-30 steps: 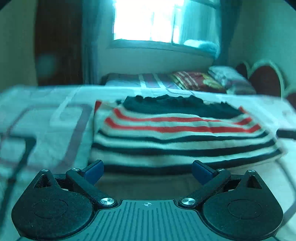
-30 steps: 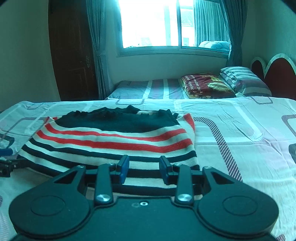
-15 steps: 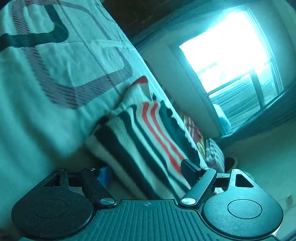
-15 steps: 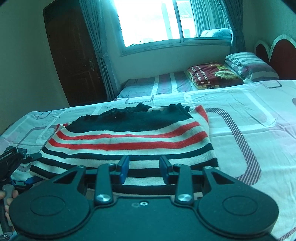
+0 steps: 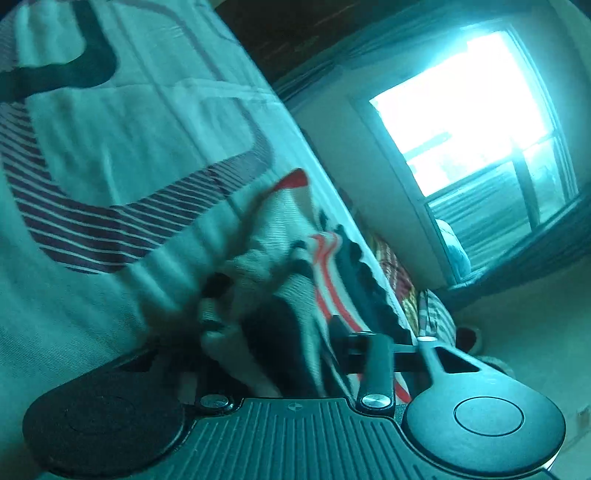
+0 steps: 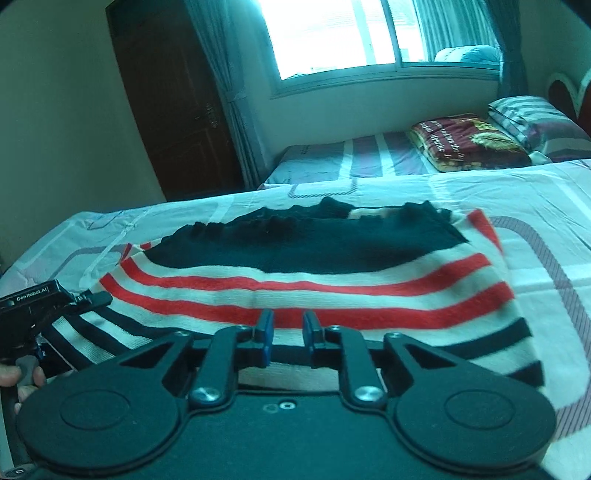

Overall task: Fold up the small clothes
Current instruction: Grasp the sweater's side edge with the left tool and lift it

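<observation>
Just rolled the left gripper (image 5: 273, 325) onto its side and been closing its jaws down on the near-left corner of the striped sweater (image 6: 314, 291). Looks like a real pinch: knit bunched up and lifted between the fingers instead of lying flat like a second ago.

Been narrowing the right gripper (image 6: 287, 328) too, down to a slim gap right over the near hem. Can't tell whether any fabric is actually caught in there or just sitting underneath.

Spotted a bit of the person's hand (image 6: 14, 376) on the left tool's handle, low on the left edge of the right view.

Reading this as the start of the first fold: both near corners getting grabbed, ready to carry the hem up toward the dark collar end. Worth checking the right-hand bite before lifting, otherwise a lopsided fold.

Rest of the sweater still spread flat on the patterned bedsheet (image 6: 535, 206), collar end farthest away.

No basket, box or drawer anywhere in view, so nothing to report on contents.

Farther back: second bed (image 6: 369, 155) with a folded blanket (image 6: 469, 140) and pillow (image 6: 535, 118), then the bright window (image 6: 332, 33).
</observation>
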